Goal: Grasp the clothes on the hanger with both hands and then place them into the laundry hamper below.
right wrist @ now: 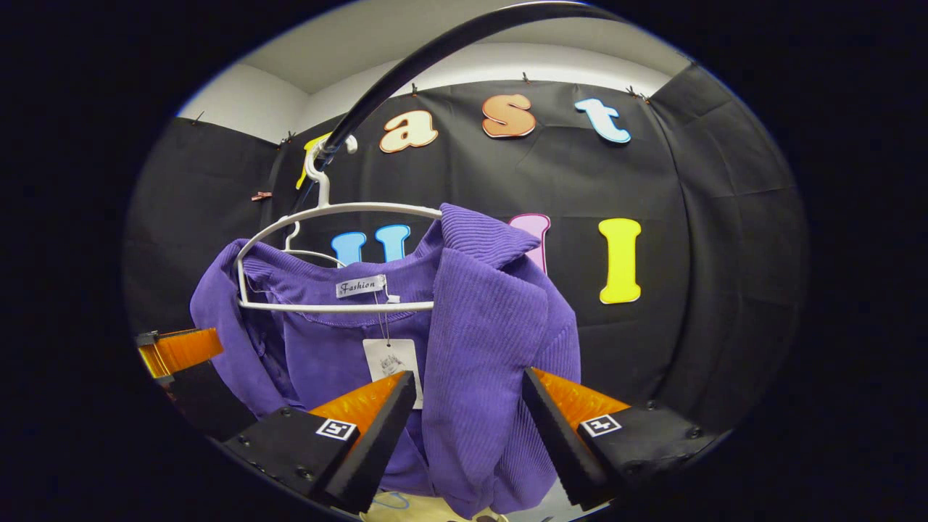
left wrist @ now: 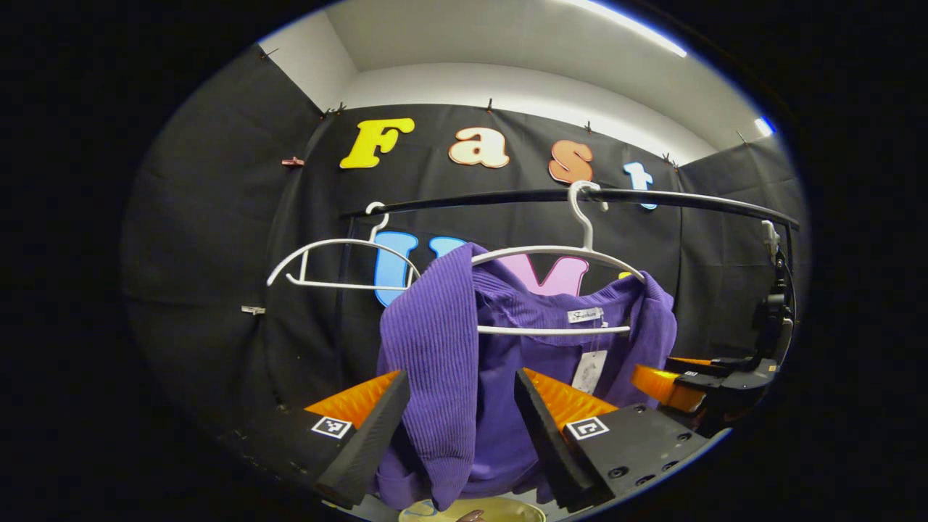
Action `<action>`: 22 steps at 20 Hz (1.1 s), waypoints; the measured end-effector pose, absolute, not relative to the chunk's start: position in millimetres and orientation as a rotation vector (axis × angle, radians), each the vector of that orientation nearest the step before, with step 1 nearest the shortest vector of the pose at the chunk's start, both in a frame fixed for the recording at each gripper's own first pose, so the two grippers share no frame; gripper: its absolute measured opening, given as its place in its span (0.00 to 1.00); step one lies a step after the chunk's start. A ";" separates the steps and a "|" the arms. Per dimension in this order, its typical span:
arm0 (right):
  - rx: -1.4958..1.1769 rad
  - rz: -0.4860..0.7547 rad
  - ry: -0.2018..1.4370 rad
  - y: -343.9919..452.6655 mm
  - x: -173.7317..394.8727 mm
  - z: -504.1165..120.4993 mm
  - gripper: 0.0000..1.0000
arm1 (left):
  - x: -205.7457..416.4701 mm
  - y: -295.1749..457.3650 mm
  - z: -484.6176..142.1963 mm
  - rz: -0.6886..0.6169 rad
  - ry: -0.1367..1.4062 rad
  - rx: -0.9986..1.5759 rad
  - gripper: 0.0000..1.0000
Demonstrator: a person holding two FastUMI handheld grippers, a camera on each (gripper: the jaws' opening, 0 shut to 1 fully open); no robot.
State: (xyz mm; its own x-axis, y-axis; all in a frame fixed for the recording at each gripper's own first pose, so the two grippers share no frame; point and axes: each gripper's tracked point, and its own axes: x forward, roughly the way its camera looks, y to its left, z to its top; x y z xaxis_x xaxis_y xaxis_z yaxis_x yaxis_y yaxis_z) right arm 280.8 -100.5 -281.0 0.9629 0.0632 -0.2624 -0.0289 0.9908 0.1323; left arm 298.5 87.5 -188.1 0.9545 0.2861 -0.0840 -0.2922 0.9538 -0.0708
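A purple ribbed sweater (left wrist: 435, 326) (right wrist: 486, 312) hangs on a white hanger (left wrist: 580, 251) (right wrist: 348, 210) hooked over a black rail (left wrist: 507, 197) (right wrist: 406, 72). My left gripper (left wrist: 462, 377) is open, its fingers spread to either side of the sweater's shoulder and sleeve without pressing on them. At the opposite shoulder my right gripper (right wrist: 470, 377) is open the same way, with a fold of fabric hanging in the gap. Each gripper shows at the edge of the other's view (left wrist: 681, 384) (right wrist: 181, 351). A pale yellow hamper rim (left wrist: 471, 511) (right wrist: 428, 513) sits just below the sweater.
An empty white hanger (left wrist: 341, 254) (right wrist: 304, 250) hangs on the same rail beside the sweater's hanger. A paper tag (left wrist: 589, 371) (right wrist: 391, 359) dangles from the collar. Black cloth walls close the booth behind and at both sides.
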 end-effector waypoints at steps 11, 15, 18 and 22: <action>0.133 0.074 0.318 -115.0 289.5 -303.6 0.96 | 295.9 106.1 -203.8 0.410 0.092 -0.118 0.92; 0.146 0.071 0.320 -112.7 294.4 -305.5 0.96 | 326.6 83.4 -210.9 0.330 0.104 -0.118 0.92; 0.168 0.107 0.291 -95.5 307.3 -294.8 0.97 | 343.1 70.9 -212.3 0.294 0.097 -0.117 0.92; 0.139 0.095 0.289 -99.1 328.1 -303.3 0.95 | 355.6 90.5 -203.0 0.367 0.054 -0.109 0.92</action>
State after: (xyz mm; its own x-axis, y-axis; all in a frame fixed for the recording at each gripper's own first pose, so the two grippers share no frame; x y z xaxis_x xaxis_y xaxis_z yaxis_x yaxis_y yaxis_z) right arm 328.1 -99.1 -303.3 0.9543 0.1130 -0.2767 -0.0732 0.9859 0.1503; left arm 355.6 90.5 -203.0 0.9319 0.3553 -0.0728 -0.3611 0.9275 -0.0966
